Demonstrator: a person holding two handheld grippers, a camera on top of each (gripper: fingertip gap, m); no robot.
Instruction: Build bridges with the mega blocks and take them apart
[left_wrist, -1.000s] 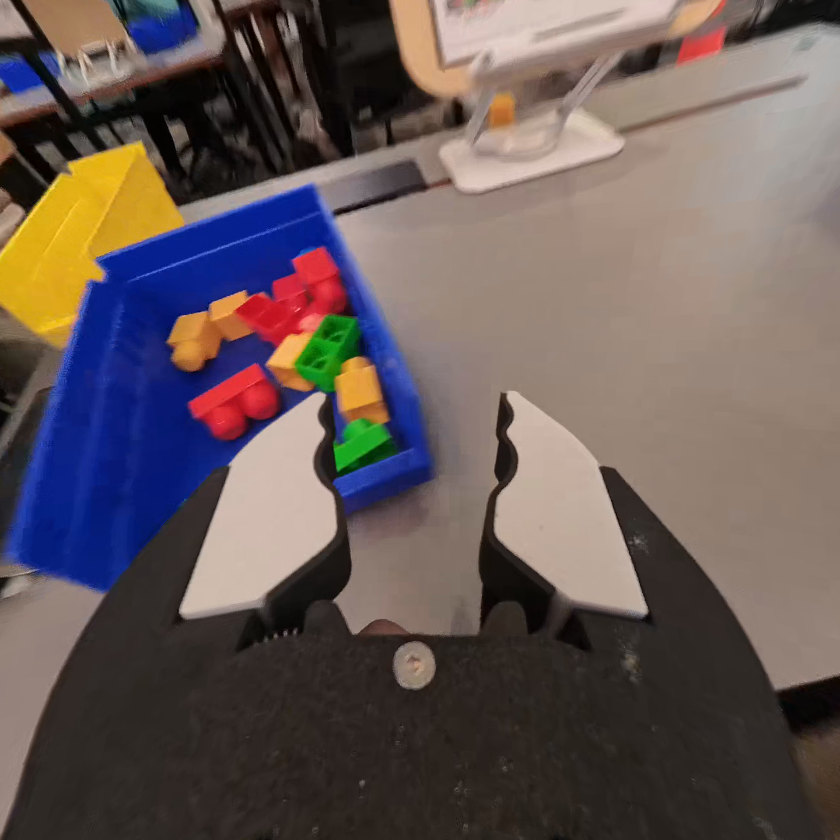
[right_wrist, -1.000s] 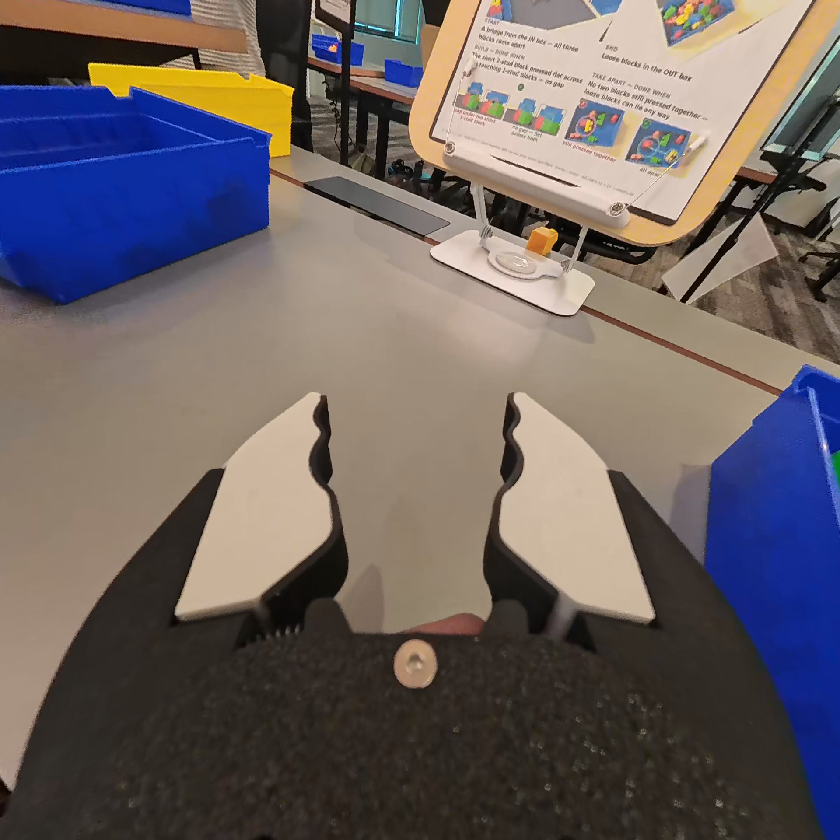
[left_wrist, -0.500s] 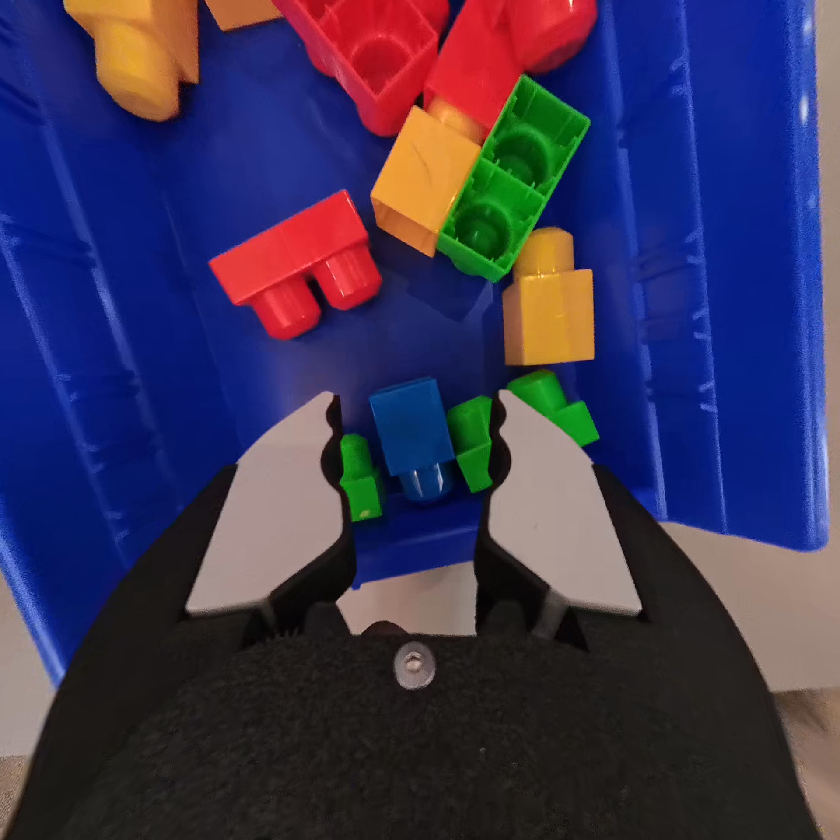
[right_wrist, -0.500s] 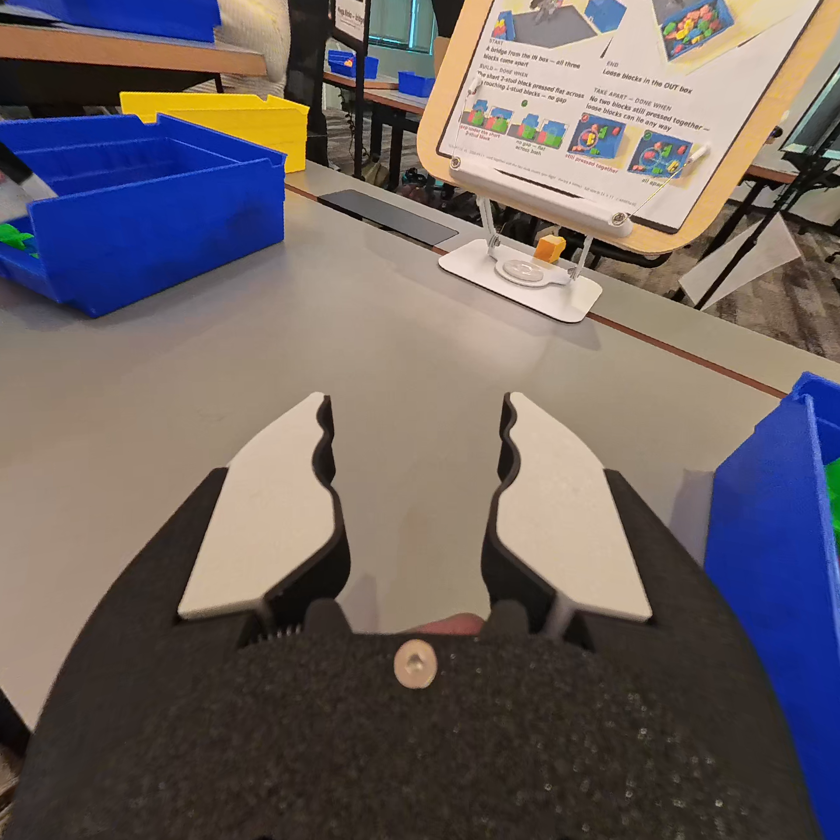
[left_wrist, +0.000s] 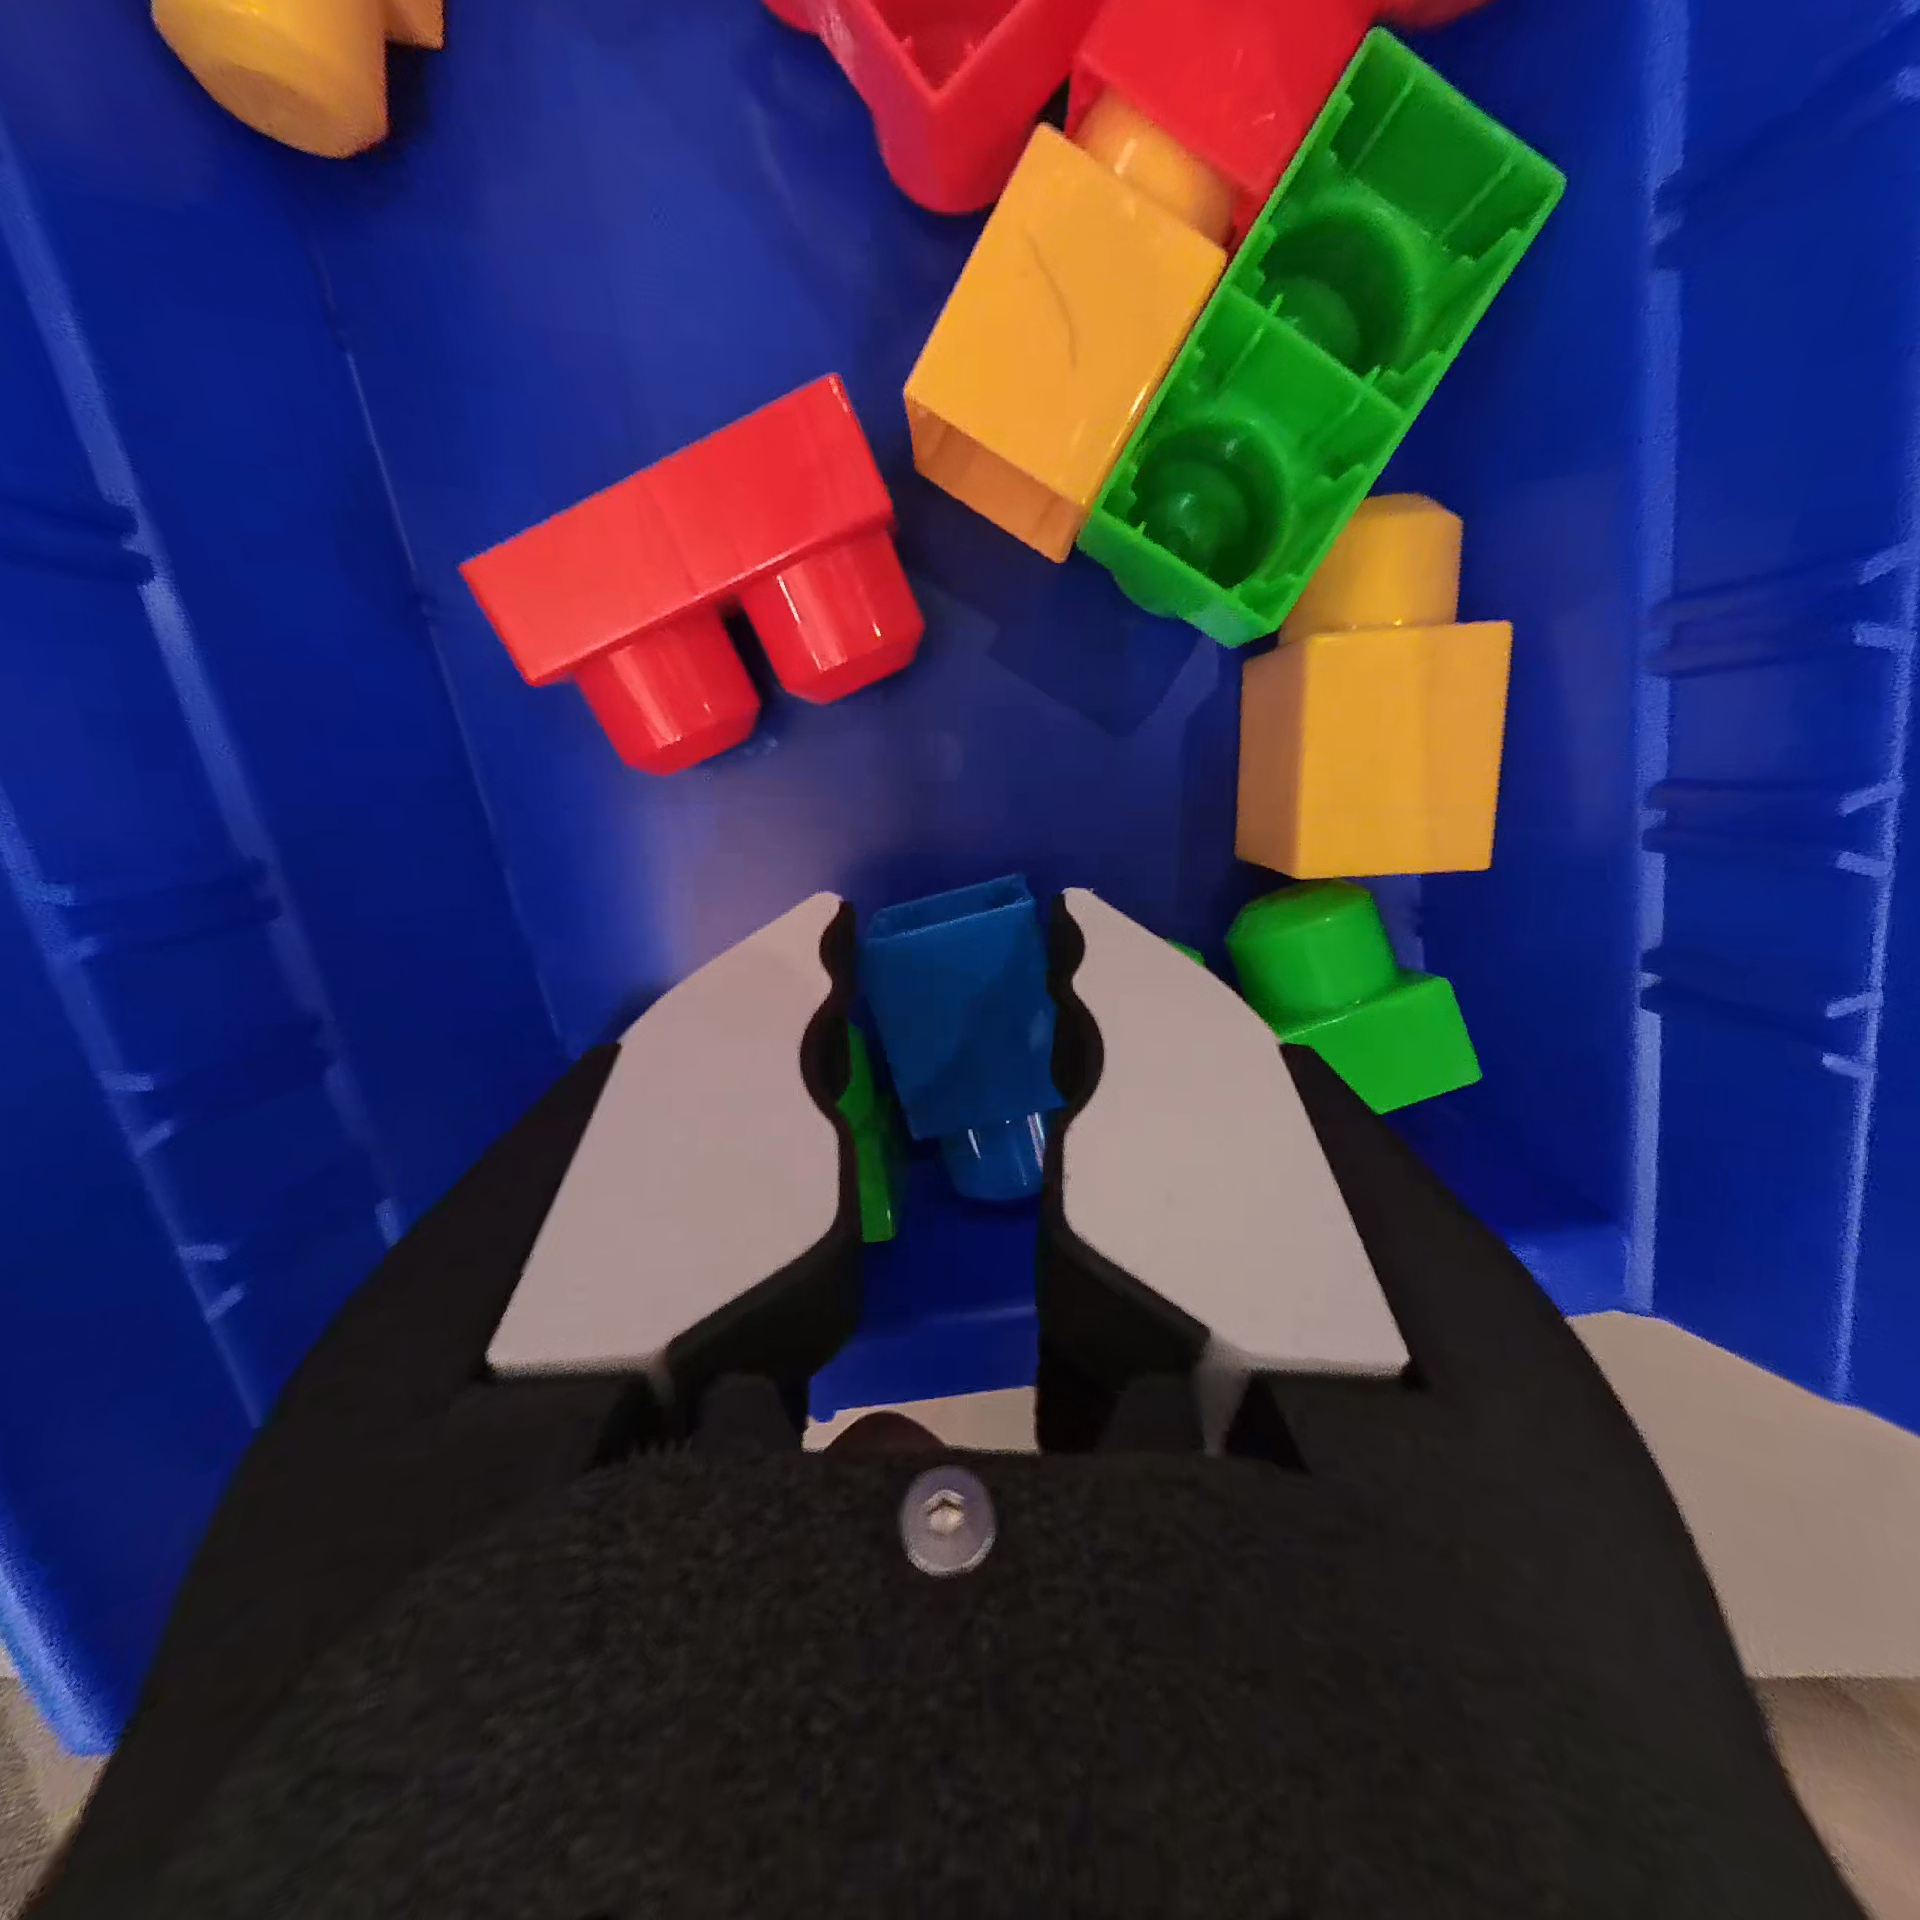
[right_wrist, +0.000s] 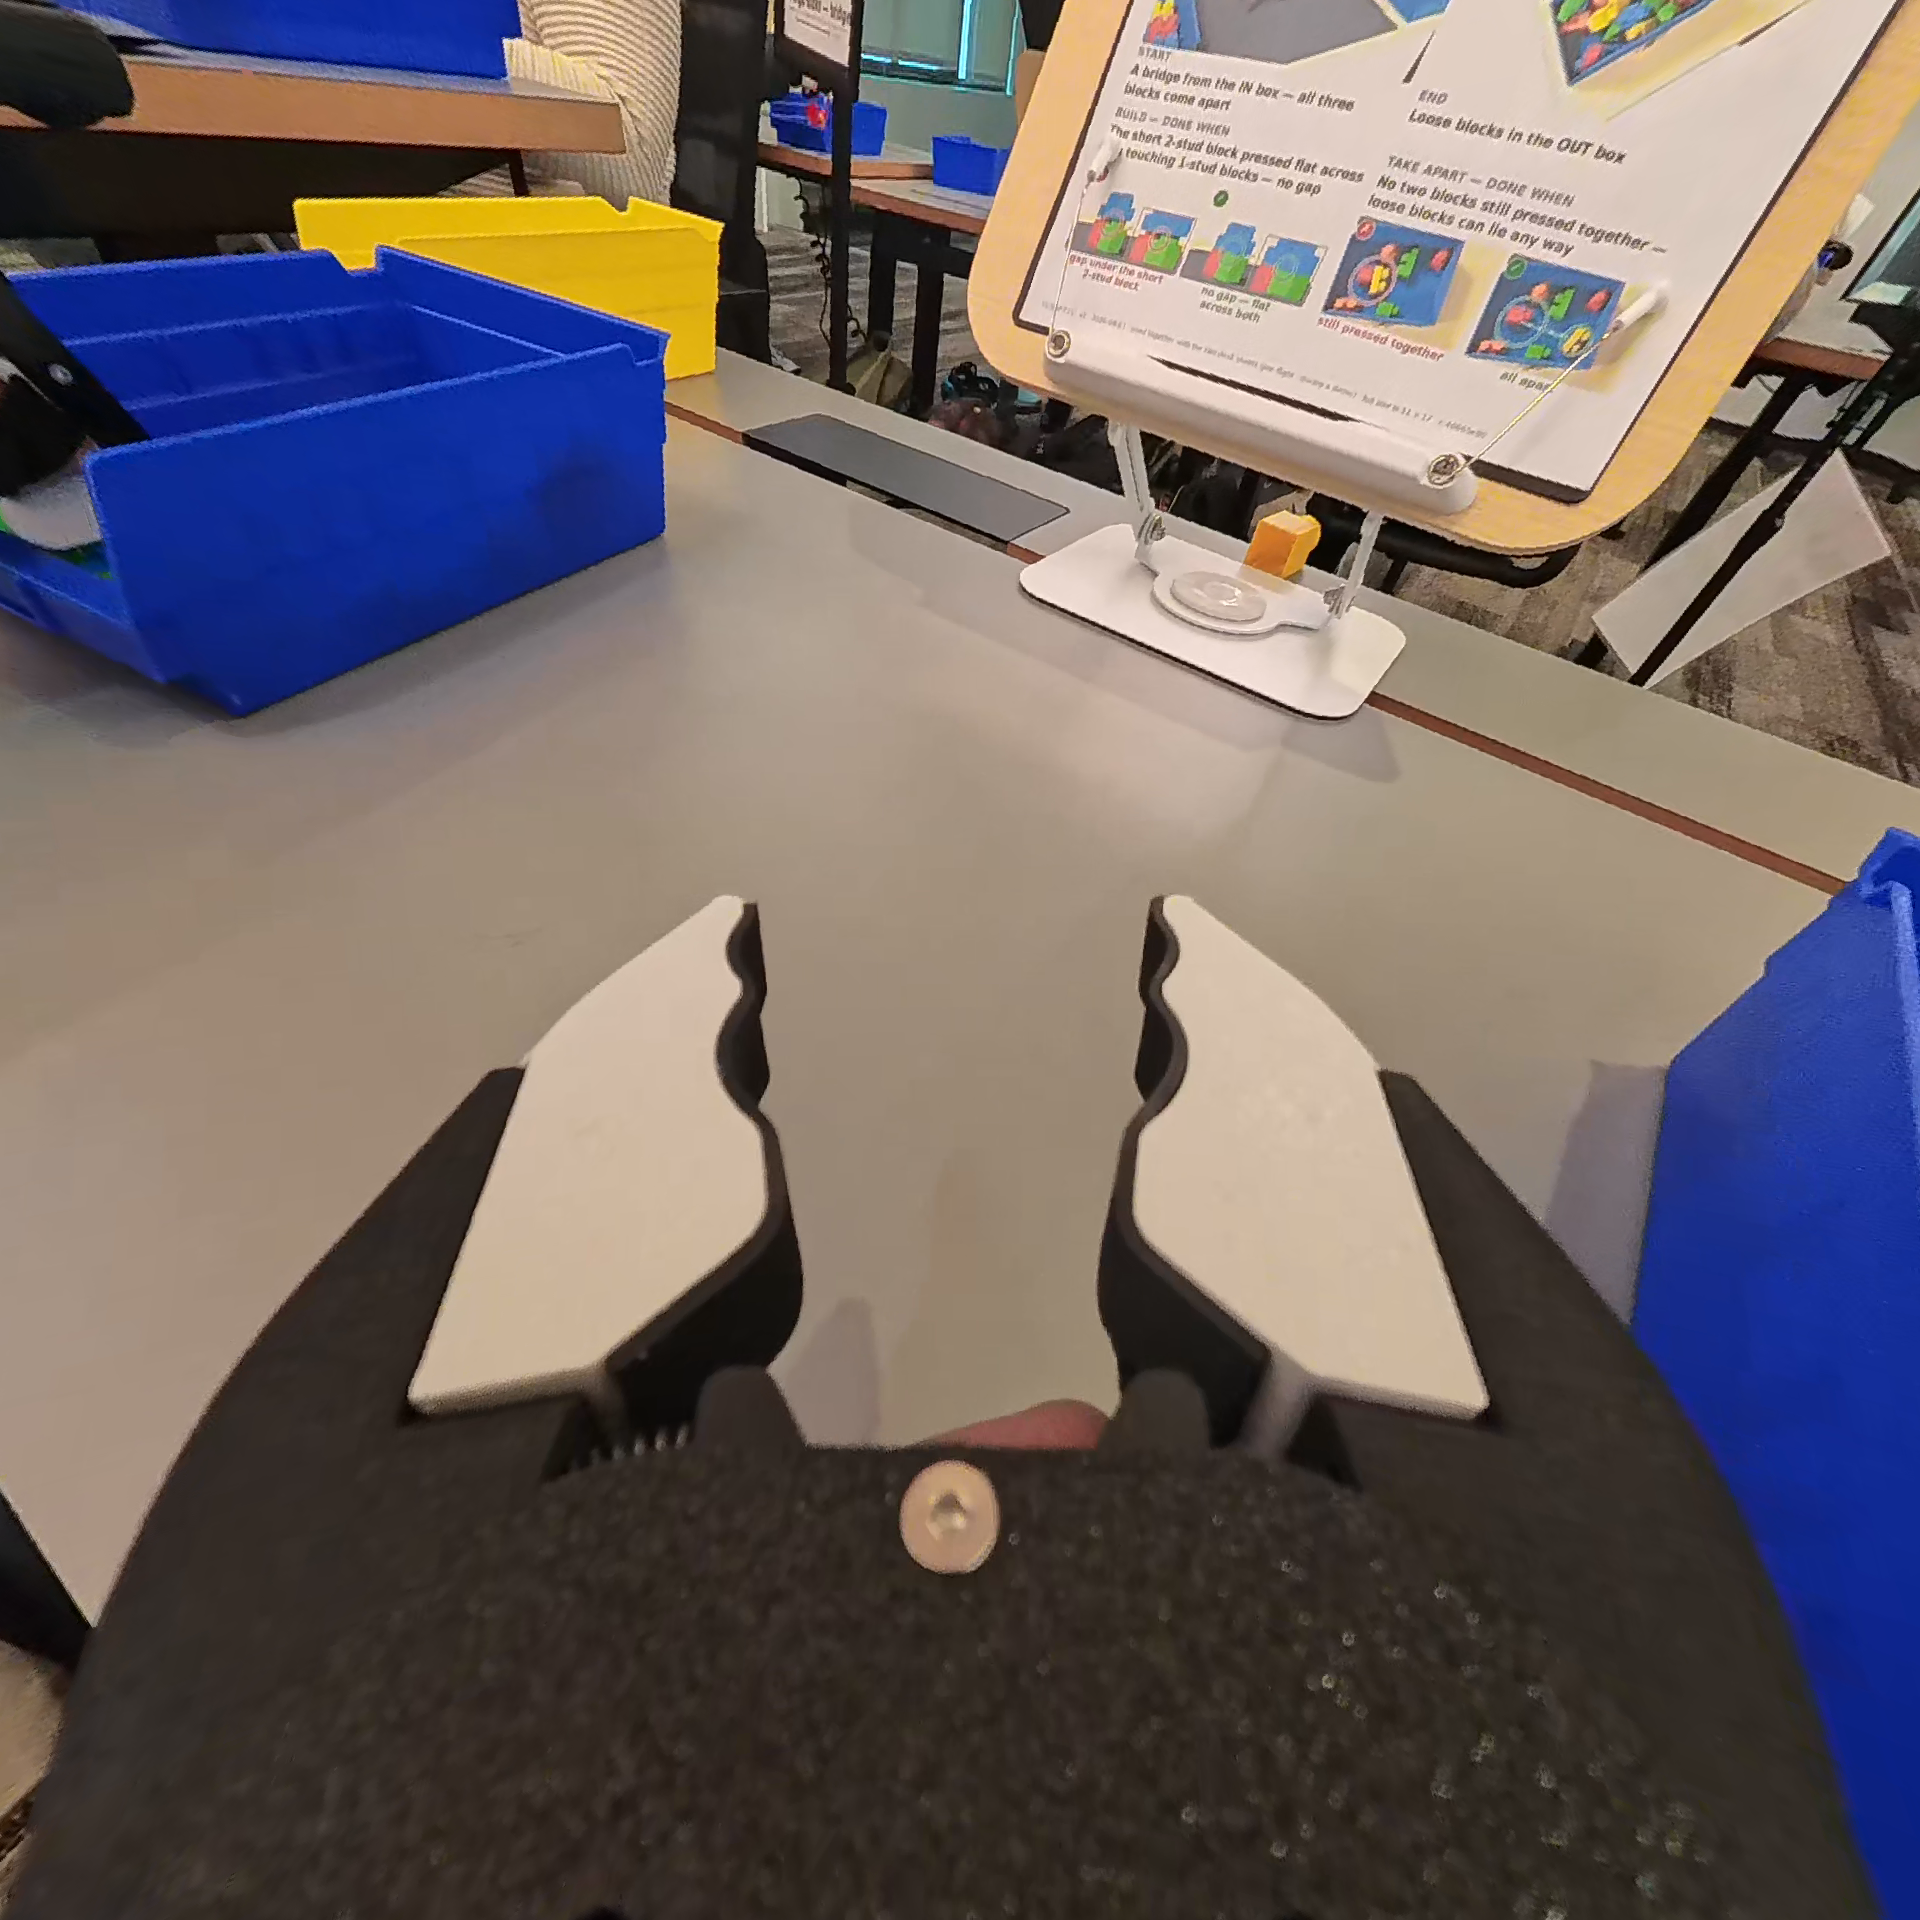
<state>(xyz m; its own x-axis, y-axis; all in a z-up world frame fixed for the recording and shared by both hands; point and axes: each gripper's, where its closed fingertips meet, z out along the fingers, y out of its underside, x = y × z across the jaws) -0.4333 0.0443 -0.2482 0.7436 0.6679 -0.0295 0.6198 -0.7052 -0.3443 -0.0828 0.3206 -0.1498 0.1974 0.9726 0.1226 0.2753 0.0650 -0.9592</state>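
Gripping a blue block (left_wrist: 956, 1013) inside the blue bin (left_wrist: 260, 727), the left claw (left_wrist: 951, 920) has its jaws pressed against the block's two sides.

The block lies stud toward the camera, near the bin's near wall, with a green block (left_wrist: 1351, 997) just to its right and a yellow block (left_wrist: 1371, 748) beyond that. A red two-stud block (left_wrist: 696, 571) lies farther in, apart from the claw. The right claw (right_wrist: 951, 914) hangs over the bare grey table (right_wrist: 623, 831), jaws spread wide and holding nothing, well apart from the bin. A printed instruction sheet (right_wrist: 1403, 208) with small pictures stands on a stand (right_wrist: 1216, 613) across the table.
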